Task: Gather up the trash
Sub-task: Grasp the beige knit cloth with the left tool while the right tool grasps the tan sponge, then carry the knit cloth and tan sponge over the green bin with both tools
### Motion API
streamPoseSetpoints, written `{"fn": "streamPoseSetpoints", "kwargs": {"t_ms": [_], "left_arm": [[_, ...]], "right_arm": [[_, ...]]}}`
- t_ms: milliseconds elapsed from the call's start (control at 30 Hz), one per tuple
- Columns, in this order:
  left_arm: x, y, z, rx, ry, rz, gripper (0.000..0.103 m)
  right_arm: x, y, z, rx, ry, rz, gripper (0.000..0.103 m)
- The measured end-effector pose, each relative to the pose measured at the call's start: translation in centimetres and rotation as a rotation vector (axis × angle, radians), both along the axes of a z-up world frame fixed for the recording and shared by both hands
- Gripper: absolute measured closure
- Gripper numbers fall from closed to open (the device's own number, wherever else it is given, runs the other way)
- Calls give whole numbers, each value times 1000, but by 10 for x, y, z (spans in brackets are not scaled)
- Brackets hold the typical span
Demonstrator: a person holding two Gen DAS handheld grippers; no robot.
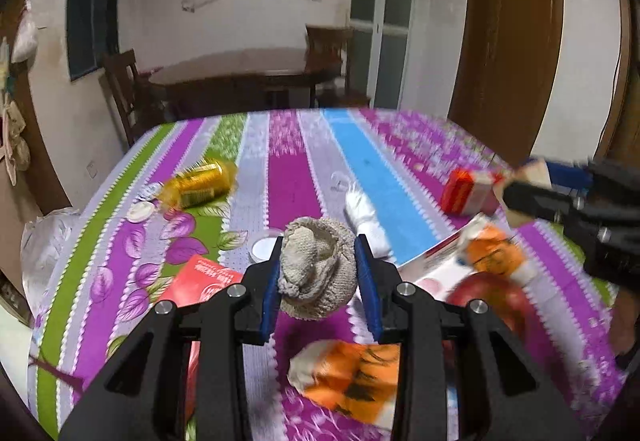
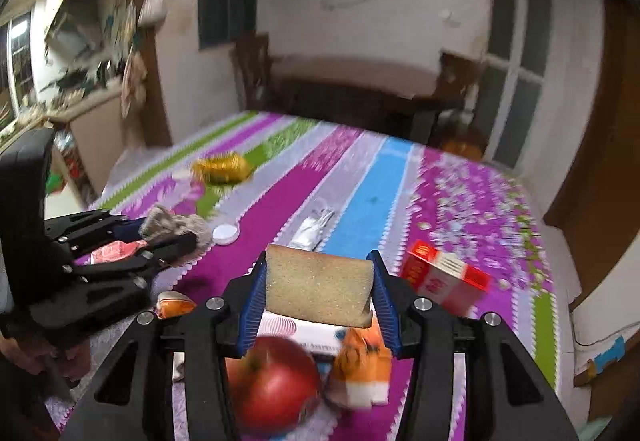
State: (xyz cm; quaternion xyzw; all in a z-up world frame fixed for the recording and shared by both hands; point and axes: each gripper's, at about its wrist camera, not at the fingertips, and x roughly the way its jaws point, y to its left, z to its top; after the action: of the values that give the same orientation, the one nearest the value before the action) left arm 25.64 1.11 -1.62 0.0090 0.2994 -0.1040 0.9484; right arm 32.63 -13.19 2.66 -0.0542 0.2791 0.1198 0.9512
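Note:
My left gripper (image 1: 318,269) is shut on a crumpled grey knitted rag (image 1: 316,265) and holds it above the striped tablecloth (image 1: 292,169). It also shows in the right wrist view (image 2: 176,231) at the left, with the rag (image 2: 176,227) in it. My right gripper (image 2: 318,295) is shut on a tan sponge (image 2: 318,289), held above a red apple (image 2: 276,385). The right gripper also shows at the right of the left wrist view (image 1: 528,189). A gold wrapper (image 1: 200,183), a white crumpled wrapper (image 1: 366,215), orange packets (image 1: 348,373) and a red-white box (image 1: 468,191) lie on the table.
A white lid (image 2: 226,233) and a red booklet (image 1: 200,281) lie near the left gripper. A white carton (image 2: 300,329) lies under the sponge. A white bag (image 1: 44,241) hangs off the table's left edge. A dark dining table with chairs (image 1: 248,77) stands behind.

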Motion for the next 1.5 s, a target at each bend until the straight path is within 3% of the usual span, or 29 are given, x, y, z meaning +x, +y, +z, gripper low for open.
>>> {"fn": "streamPoseSetpoints", "kwargs": {"t_ms": [200,400,867,1500], "left_arm": [[-61,-12,32,-1,-136,53,71],[-106,-42,43,11,-206,32,71],[-142,-121,44,-1,-221,-128,71],[-163,-276,48,-26,-232,-410,71]], "right_arm": [[-74,-17,3,17,-140,-99,54],[-143,-32,7,16,-226,-172,54],[-230,-104,20,2,-250,-297,54],[-301,-268,25,-40,-218,-562,54]]}}
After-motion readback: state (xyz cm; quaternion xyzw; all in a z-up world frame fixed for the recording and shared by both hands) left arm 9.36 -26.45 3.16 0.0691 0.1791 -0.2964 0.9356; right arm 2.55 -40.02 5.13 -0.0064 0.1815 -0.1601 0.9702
